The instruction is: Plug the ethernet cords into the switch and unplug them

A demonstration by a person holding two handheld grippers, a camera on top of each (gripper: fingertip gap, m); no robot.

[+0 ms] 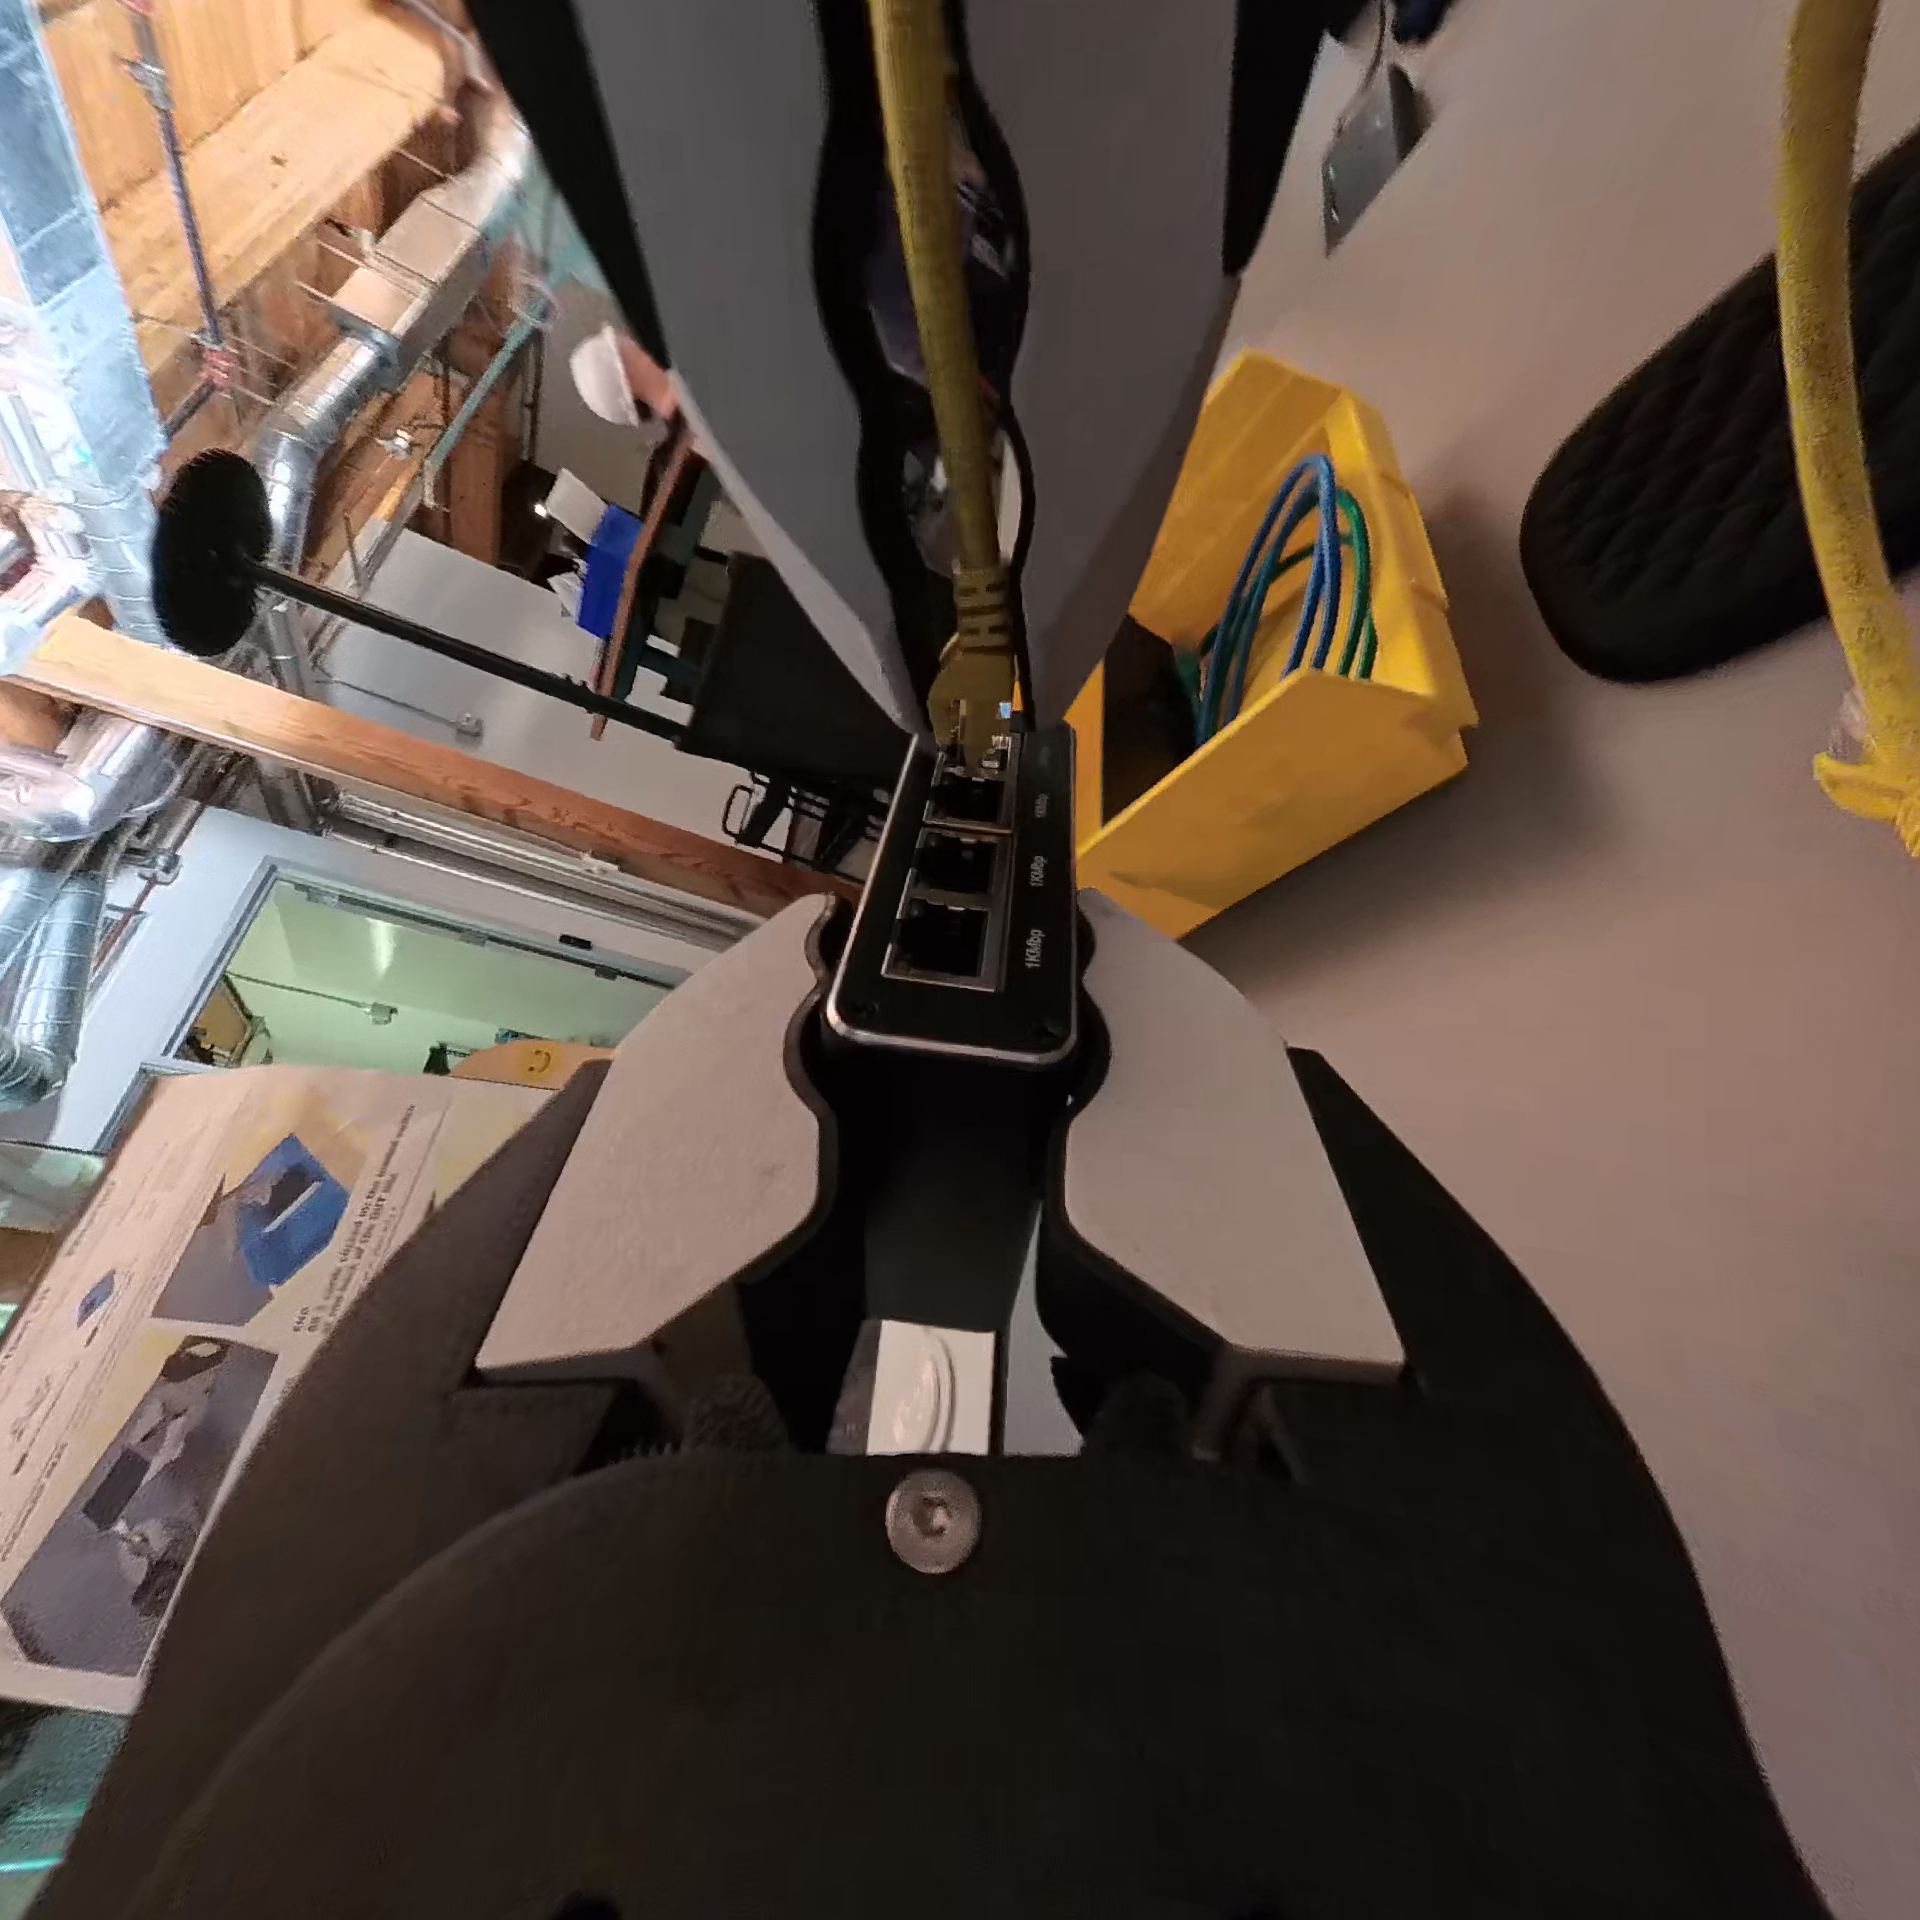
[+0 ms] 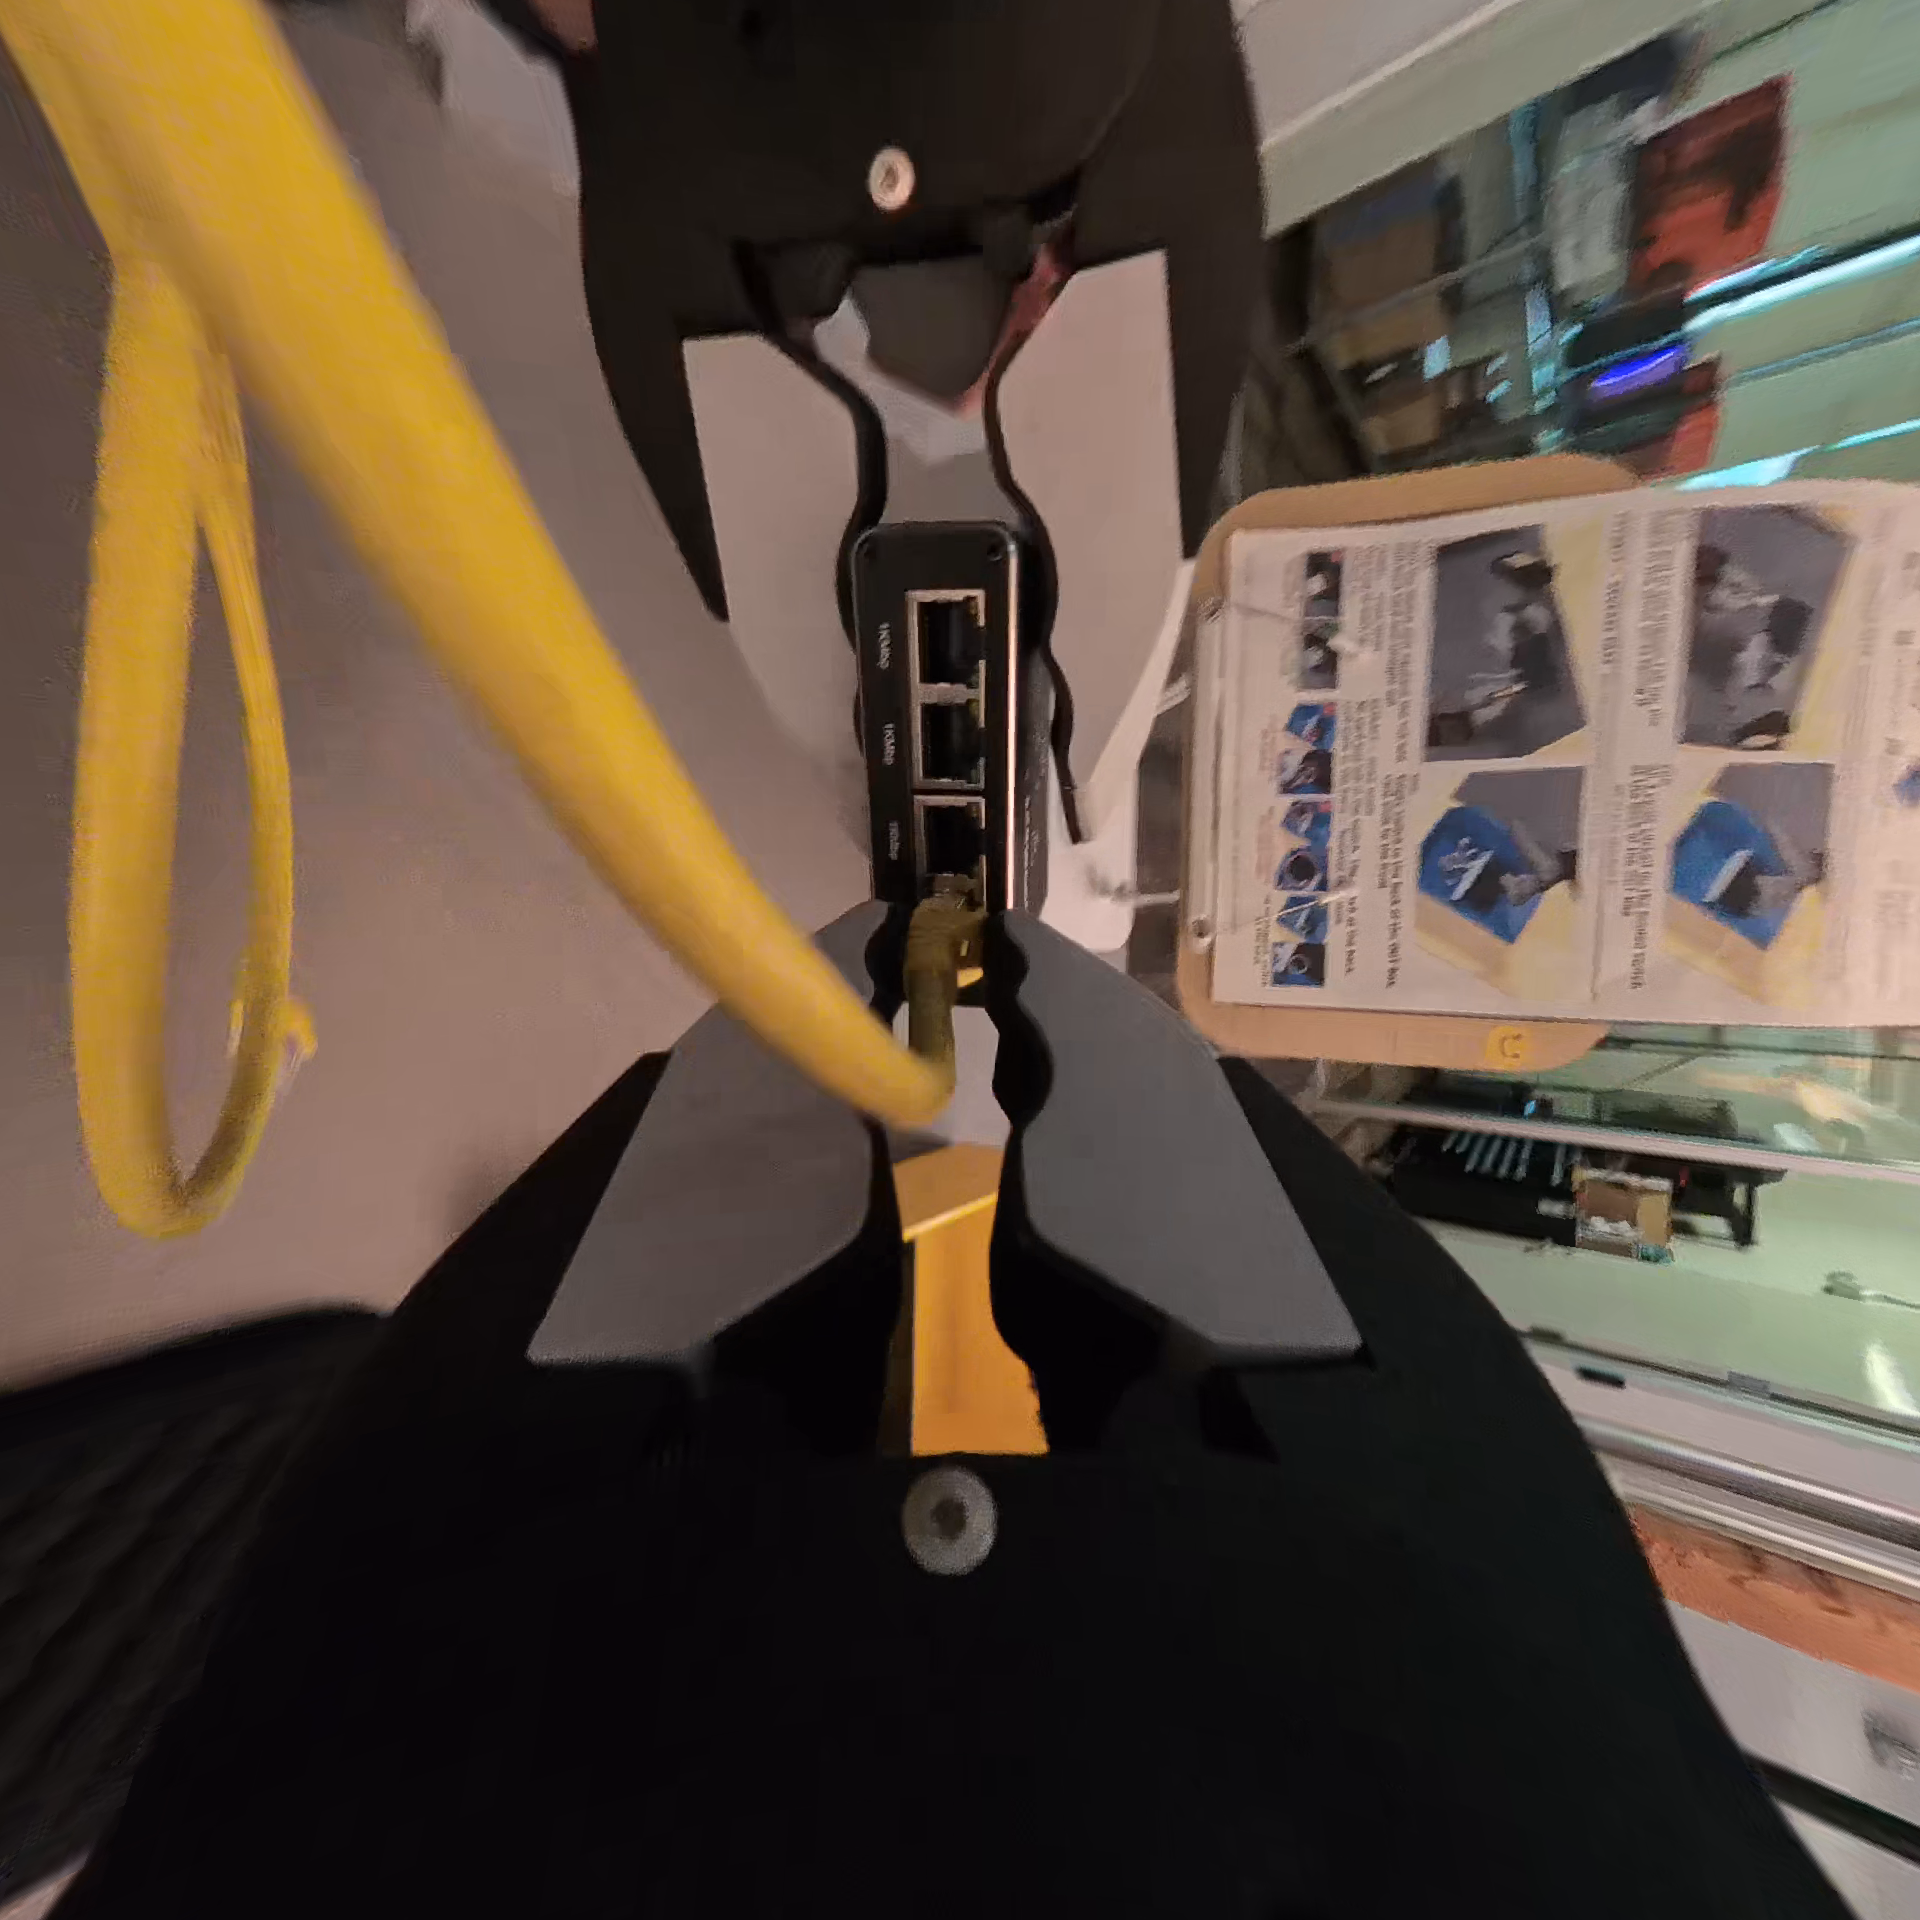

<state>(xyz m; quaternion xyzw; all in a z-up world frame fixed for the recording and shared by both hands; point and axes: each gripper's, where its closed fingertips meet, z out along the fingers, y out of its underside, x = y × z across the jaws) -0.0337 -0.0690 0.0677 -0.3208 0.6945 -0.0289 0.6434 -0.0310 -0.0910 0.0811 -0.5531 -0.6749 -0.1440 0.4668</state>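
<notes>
In the left wrist view, your left gripper [image 1: 951, 997] was clamped around the black switch [image 1: 954, 914], holding it up off the grey table [image 1: 1558, 1039] with its row of ports facing the camera. At the far end of that row, your right gripper [image 1: 971, 717] brought the yellow ethernet cord [image 1: 940, 312] down so its plug [image 1: 971, 707] sat right at the last port; whether it was seated I could not tell. The two nearer ports were empty. A yellow bin [image 1: 1299, 769] holding blue and green cables stood just beyond.

In the right wrist view, your right gripper's fingers [image 2: 769, 1122] pinched the cord just behind the plug [image 2: 940, 914], which met the nearest port of the switch [image 2: 940, 717]. The cord's slack looped off to the left; a clipboard [image 2: 1538, 769] lay to the right.

To do this well, you needed the plug square to the port, the push straight along its axis, and the left grip firm against it.
</notes>
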